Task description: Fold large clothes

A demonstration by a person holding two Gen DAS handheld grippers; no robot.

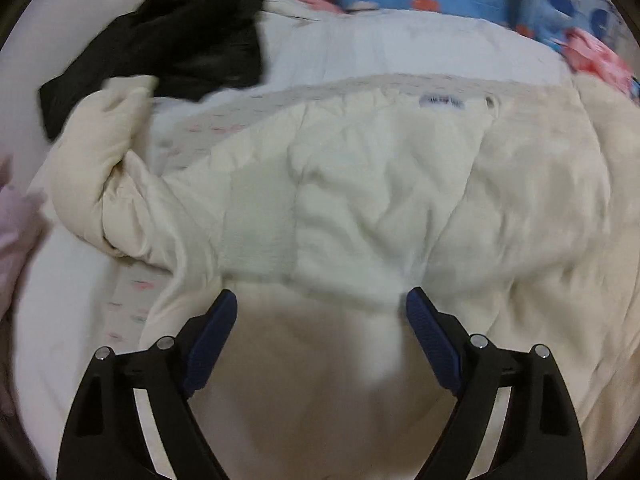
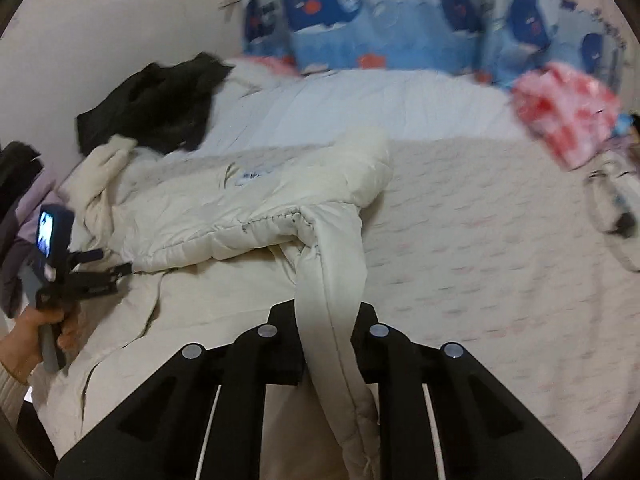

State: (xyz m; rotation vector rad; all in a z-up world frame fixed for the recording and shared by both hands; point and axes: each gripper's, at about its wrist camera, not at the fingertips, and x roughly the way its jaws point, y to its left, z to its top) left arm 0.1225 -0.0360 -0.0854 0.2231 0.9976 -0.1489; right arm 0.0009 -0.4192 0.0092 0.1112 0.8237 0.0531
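A large cream padded jacket (image 1: 360, 184) lies spread on the bed, its lining and neck label facing up; it also shows in the right wrist view (image 2: 224, 216). My left gripper (image 1: 320, 304) is open, its blue pads either side of the jacket's near edge, holding nothing. It shows from the side in the right wrist view (image 2: 120, 270) at the jacket's left edge. My right gripper (image 2: 326, 316) is shut on the jacket's sleeve (image 2: 336, 276), which runs up from the jaws to the folded-over body.
A black garment (image 1: 168, 52) lies at the far left by the wall. A pink-and-white cloth (image 2: 564, 112) lies far right. Blue whale-print pillows (image 2: 360, 20) line the headboard. Purple clothing (image 2: 24, 216) sits at the bed's left edge. The quilted bedspread (image 2: 500, 240) stretches to the right.
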